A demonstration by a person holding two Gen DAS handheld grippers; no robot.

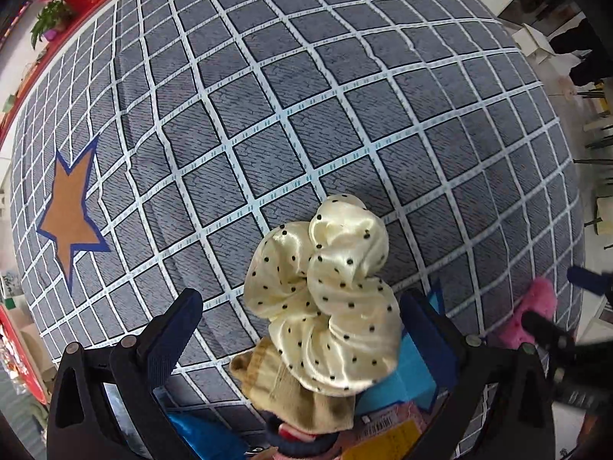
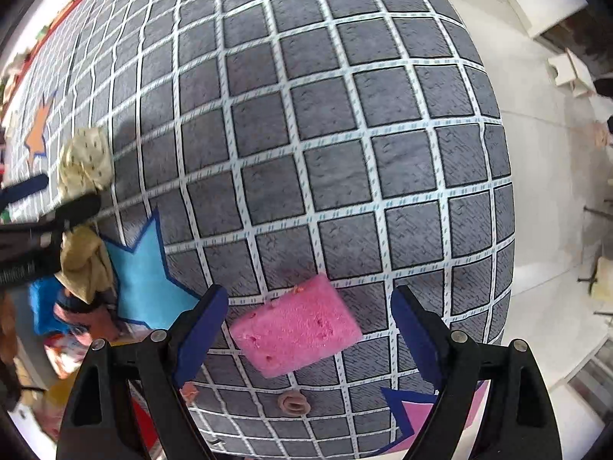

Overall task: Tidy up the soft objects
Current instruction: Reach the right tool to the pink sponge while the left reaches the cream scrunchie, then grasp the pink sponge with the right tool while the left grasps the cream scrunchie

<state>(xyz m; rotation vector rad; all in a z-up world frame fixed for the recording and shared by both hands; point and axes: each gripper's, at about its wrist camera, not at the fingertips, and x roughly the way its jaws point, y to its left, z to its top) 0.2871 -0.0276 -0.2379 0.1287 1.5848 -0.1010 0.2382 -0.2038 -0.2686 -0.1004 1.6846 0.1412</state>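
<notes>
Left tongs (image 1: 302, 329) spread wide, cream dotted scrunchie (image 1: 325, 291) loose between fingers at lower centre, over tan sock (image 1: 302, 395); right tongs (image 2: 310, 329) likewise agape around pink sponge (image 2: 297, 329) on checked bench (image 2: 325, 134); blue star (image 2: 145, 276) lower left.

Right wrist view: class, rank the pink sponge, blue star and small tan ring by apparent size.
1. Blue star and pink sponge: similar, and the sponge sits nearer the camera, so unranked.
2. Tan ring: clearly smallest.
</notes>
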